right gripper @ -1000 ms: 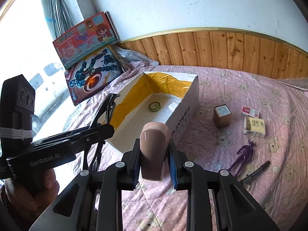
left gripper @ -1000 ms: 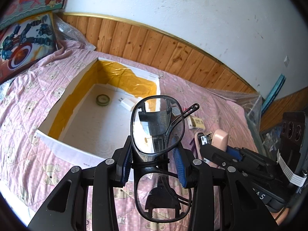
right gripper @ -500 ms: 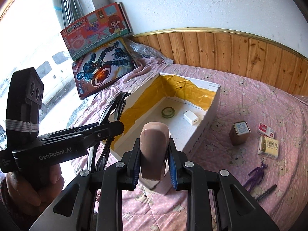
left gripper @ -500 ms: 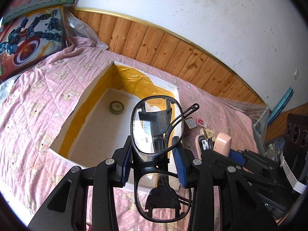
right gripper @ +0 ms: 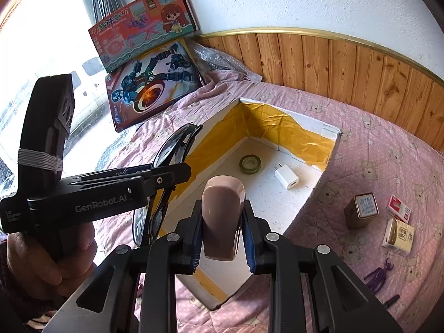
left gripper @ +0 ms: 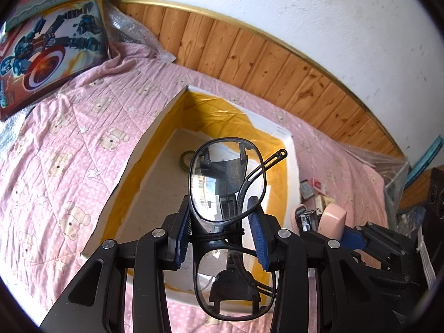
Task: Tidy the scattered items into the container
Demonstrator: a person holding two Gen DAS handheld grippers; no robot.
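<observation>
A: Above the near end of the box (left gripper: 133, 163), left hand-held gripper (left gripper: 222, 236) is clamped on black-framed glasses (left gripper: 227, 183), pads gripping at the bridge, one lens up, one down, temples folded.

B: Right side?

A: Right hand-held gripper (right gripper: 222, 230) closed on a pink stapler (right gripper: 223, 219), held upright over the box's near corner. In the left wrist view the stapler (left gripper: 331, 220) sits just right of the glasses.

B: Box contents?

A: White box with yellow tape lining the inner walls (right gripper: 280, 127), on the pink quilted bed (right gripper: 388, 144). Inside: a green tape roll (right gripper: 250, 164) and a white USB charger (right gripper: 287, 177), near each other, apart.

B: Still outside?

A: On the bed right of the box: small brown box (right gripper: 360, 213), red-white packet (right gripper: 399, 211), cream carton (right gripper: 398, 237), purple figure (right gripper: 378, 274), black pen (right gripper: 391, 301) at the edge. Two toy boxes (right gripper: 149, 83) lean against the wall, far left.
</observation>
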